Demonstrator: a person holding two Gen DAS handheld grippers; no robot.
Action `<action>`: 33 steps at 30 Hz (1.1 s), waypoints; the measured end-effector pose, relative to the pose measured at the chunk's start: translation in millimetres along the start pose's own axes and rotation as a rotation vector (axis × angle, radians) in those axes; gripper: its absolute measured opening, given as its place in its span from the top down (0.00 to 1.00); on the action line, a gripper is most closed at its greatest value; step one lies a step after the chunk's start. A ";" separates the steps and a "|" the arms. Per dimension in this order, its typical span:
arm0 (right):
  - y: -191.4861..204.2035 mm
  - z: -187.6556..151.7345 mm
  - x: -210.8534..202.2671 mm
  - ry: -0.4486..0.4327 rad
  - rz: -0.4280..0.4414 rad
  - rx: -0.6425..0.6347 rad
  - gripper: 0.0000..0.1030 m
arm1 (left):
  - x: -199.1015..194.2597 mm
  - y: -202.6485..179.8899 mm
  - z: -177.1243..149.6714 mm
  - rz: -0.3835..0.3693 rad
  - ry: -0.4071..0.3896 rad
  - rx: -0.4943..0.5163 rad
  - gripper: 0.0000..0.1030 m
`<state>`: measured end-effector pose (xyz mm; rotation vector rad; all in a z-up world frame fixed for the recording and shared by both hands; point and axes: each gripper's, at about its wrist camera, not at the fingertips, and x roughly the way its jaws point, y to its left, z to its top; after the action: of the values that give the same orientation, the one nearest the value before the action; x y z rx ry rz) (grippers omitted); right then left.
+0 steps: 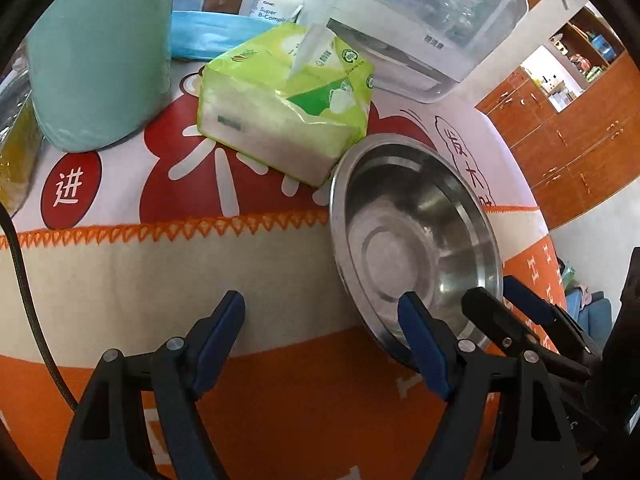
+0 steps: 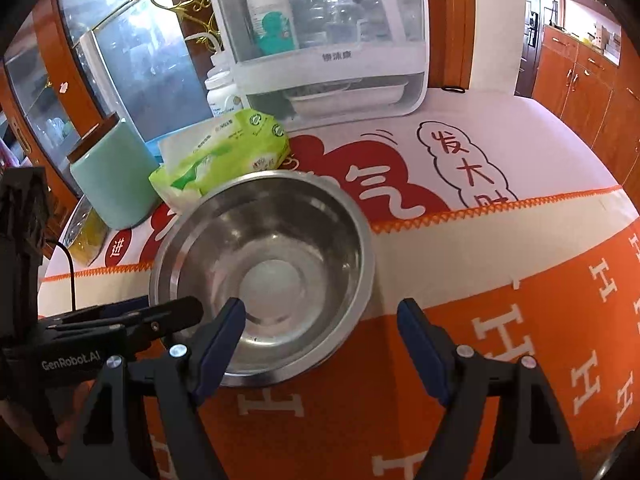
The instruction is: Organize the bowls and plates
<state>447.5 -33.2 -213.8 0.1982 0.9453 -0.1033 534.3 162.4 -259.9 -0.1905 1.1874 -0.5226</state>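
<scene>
Bowls: one steel bowl on the orange and white cloth, touching the tissue pack.
Left gripper: jaws wide apart, holding nothing, beside the bowl's rim.
Right gripper: jaws wide apart, holding nothing.
Jars: one green jar.

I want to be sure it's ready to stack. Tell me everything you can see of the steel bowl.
The steel bowl is round, shiny metal with a flat rolled rim and a flat circular base, and looks empty. It sits upright on the orange and cream cloth, close beside the green tissue pack. Both grippers are open near its rim, the right gripper at its near edge; contact is unclear.
</scene>
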 end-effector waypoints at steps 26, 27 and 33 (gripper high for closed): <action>9.0 -6.6 -10.6 0.015 -0.049 -0.025 0.82 | -1.5 8.0 -23.6 -0.169 0.038 -0.197 0.86; 9.6 -7.4 -12.2 0.015 -0.046 -0.026 0.82 | -2.0 7.7 -25.0 -0.167 0.038 -0.198 0.86; 11.7 -14.7 -18.8 0.030 -0.037 -0.019 0.82 | -8.3 6.1 -33.9 -0.156 0.046 -0.204 0.86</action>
<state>426.9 -18.6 -205.4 0.1652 0.9796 -0.1261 502.6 176.0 -268.2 -0.4503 1.2775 -0.5438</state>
